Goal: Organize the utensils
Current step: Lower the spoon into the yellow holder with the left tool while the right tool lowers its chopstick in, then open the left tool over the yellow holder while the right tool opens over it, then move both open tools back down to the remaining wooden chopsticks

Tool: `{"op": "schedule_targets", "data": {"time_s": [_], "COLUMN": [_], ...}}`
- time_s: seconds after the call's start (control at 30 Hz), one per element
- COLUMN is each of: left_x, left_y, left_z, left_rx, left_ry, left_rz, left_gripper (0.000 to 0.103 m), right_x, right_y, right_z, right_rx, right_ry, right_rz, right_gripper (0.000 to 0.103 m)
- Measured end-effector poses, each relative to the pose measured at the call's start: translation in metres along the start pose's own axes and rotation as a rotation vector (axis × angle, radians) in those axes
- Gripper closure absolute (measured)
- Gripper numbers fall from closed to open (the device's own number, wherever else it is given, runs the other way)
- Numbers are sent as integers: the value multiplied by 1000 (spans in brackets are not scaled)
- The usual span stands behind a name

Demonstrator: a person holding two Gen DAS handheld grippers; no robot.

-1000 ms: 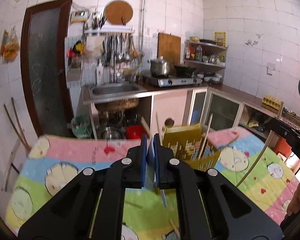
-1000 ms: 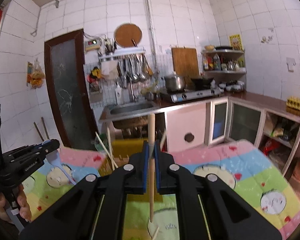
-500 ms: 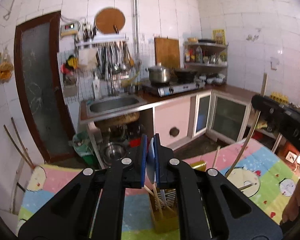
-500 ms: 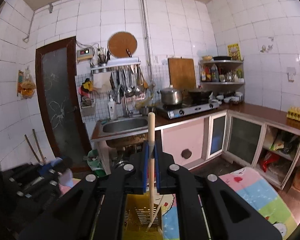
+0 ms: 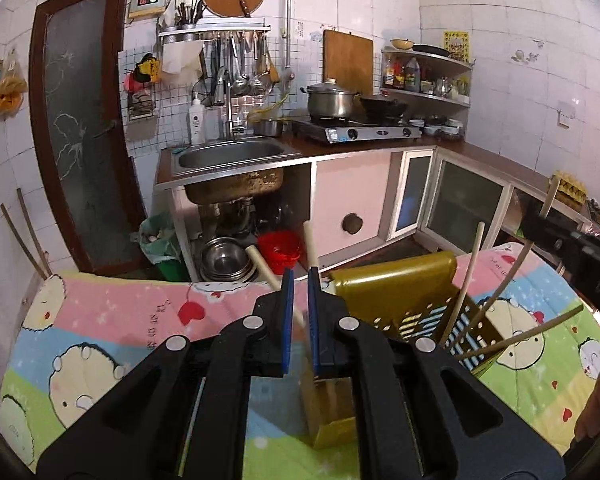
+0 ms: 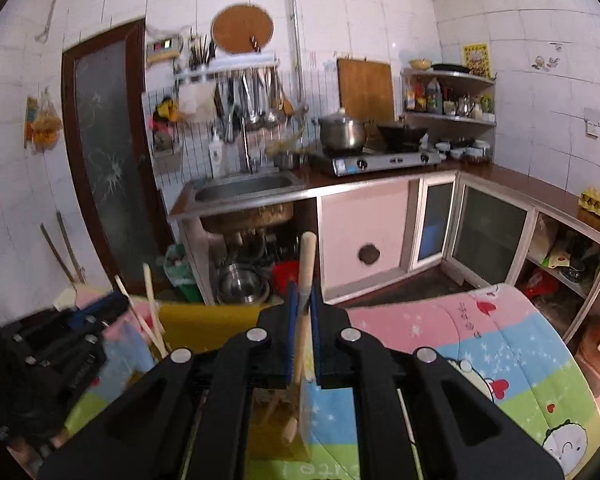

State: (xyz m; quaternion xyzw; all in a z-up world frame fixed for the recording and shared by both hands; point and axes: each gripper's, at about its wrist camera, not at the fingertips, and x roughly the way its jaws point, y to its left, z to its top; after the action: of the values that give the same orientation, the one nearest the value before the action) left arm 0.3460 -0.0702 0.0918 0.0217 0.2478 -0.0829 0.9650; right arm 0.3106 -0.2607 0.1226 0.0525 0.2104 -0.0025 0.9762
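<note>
Several chopsticks (image 5: 466, 280) are already stood in the yellow utensil holder (image 5: 404, 292) at the bench's far edge, while each hand-held gripper, left (image 5: 298, 320) and right (image 6: 303, 332), is clenched on another wooden stick above it.

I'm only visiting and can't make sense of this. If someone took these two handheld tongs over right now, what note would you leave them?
Left tongs: shut, just over the near end of the yellow utensil holder. Whether something thin is pinched in them is too blurred to tell.
Right tongs: a wooden stick is between the jaws, which are starting to open. Its lower end reaches down into the holder.
Done: several other wooden sticks already lean in the holder, which lies tilted on the cartoon-print cloth.
Left: let this stick go into the holder, then check the cloth for strays.
</note>
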Motion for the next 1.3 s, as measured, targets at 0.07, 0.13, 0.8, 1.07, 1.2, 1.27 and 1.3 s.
{"op": "schedule_targets", "data": {"time_s": [0.07, 0.13, 0.8, 1.07, 1.2, 1.27, 1.3], "left_x": [-9, -20, -139, -109, -92, -84, -80], "left_y": [3, 5, 40, 39, 40, 38, 39], "left_z": [0, 2, -48, -116, -144, -157, -161], "left_rx": [7, 7, -87, -120, -124, -101, -95], "left_ry": [-4, -5, -43, 102, 175, 211, 224], "left_rz": [6, 6, 39, 48, 66, 97, 104], "left_gripper": [96, 85, 5, 5, 5, 5, 5], "right_x": [3, 0, -142, -107, -91, -83, -78], "right_y": [-1, -4, -30, -30, -24, -20, -16], "right_z": [-2, -1, -71, -144, -171, -180, -184], "right_rx": [-12, -7, 44, 59, 54, 49, 45], "right_ry": [18, 36, -56, 114, 169, 203, 220], "right_rz": [-5, 7, -151, -167, -174, -165, -159], "right_gripper": [94, 92, 29, 29, 29, 29, 29]}}
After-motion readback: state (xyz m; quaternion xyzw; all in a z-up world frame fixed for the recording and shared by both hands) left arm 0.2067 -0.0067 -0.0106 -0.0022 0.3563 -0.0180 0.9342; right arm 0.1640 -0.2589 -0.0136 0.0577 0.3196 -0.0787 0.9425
